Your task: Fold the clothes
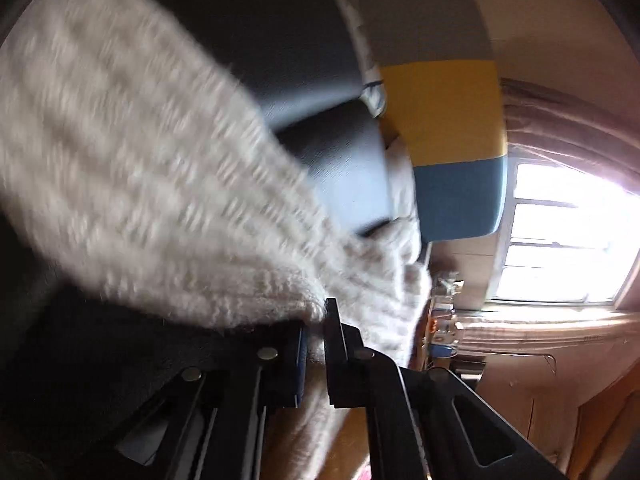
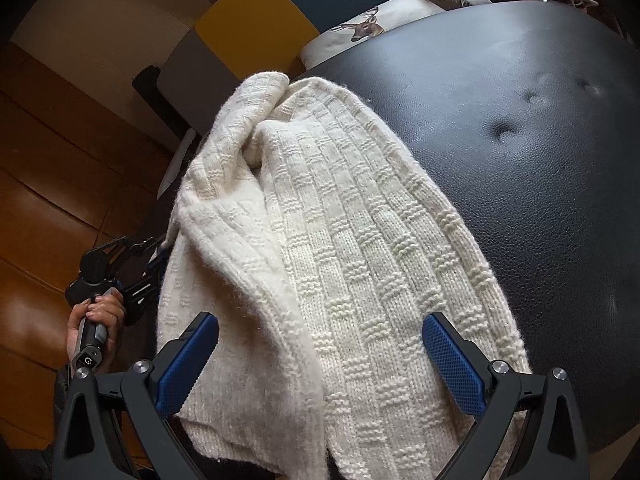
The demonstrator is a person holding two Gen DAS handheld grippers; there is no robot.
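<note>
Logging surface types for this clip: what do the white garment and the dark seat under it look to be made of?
White sweater: chunky knit, probably wool or acrylic; stitch rows form a block pattern, with fuzzy fibres along the edges. Matte.
Black seat: leather or faux leather, cannot tell which; fine pebbled grain, soft sheen, dimpled tufts suggesting padding underneath.

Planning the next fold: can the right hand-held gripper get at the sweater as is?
Probably yes: the right hand-held gripper stands open just over the white sweater on the black seat, with nothing between them.
</note>
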